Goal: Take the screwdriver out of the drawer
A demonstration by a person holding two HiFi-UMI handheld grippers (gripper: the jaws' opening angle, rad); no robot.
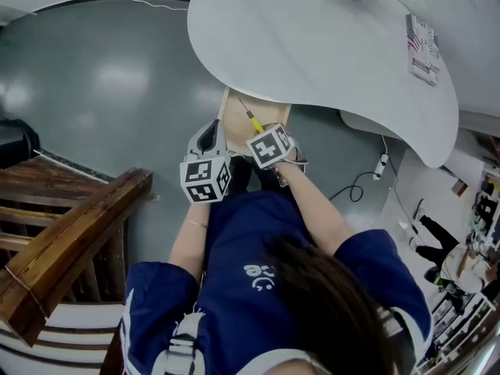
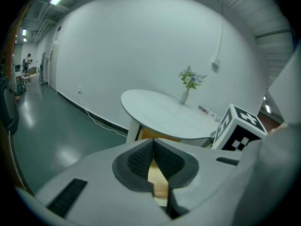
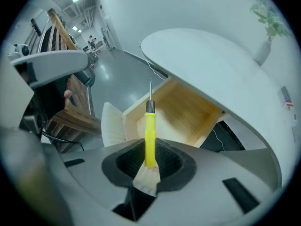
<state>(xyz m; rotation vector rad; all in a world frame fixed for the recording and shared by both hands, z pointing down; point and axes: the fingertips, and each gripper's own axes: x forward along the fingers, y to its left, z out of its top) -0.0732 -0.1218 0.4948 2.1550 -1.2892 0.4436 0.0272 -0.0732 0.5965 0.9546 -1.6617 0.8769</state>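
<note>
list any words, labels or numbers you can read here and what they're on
Nothing reads clearly.
Printed card on the white table: flag picture and print, too small to read.
White mark on the blue shirt: blurred, not legible.
Marker cubes: black and white squares only, no words.

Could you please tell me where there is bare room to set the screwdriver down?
The white tabletop is bare across its middle and near edge, short of the flower vase and the printed card. The open drawer's floor is bare too. It is crowded at the drawer's front, where the left claw and the right claw with the screwdriver sit.
</note>
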